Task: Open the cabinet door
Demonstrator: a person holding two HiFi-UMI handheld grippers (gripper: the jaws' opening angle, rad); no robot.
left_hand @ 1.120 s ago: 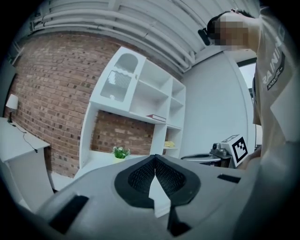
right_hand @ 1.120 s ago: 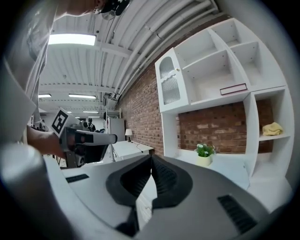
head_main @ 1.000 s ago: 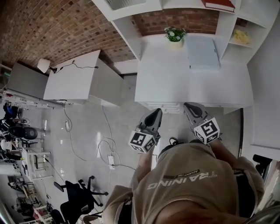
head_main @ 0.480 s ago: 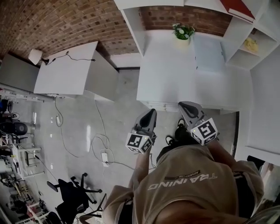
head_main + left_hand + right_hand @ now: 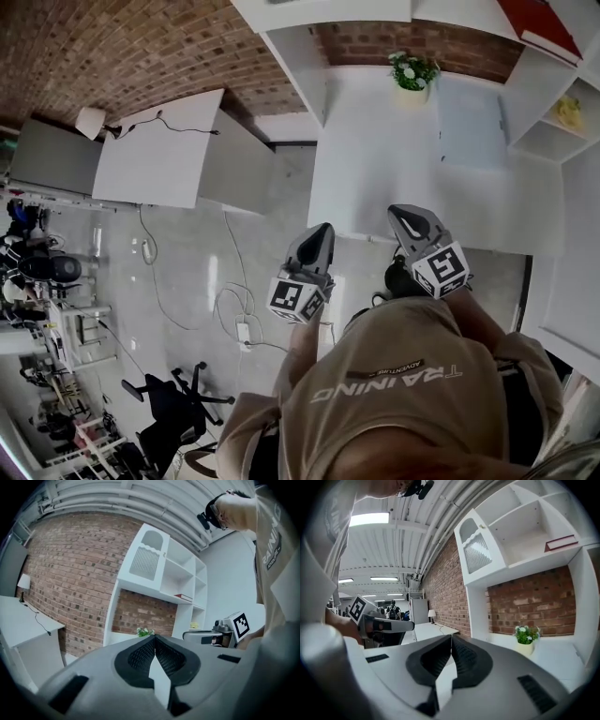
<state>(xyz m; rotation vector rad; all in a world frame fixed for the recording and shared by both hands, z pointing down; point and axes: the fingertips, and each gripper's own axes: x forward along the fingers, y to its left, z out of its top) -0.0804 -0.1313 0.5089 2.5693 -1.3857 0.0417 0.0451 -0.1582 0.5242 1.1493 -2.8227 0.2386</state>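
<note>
Two grippers, held side by side: left gripper (image 5: 324, 230) and right gripper (image 5: 400, 214), each with jaws pressed together at the tips and nothing between them. One white cabinet (image 5: 394, 159) stood just ahead of both, and neither gripper touched it. One cabinet door (image 5: 146, 559), arched and slatted, sat closed high above and ahead of the jaws. One potted plant (image 5: 413, 73) stood on the counter beyond the right gripper. One desk (image 5: 159, 150) lay off to the left gripper's outer side.

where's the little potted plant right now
The potted plant sits at the head view's upper right, at the back of the white cabinet top, against the brick wall.
</note>
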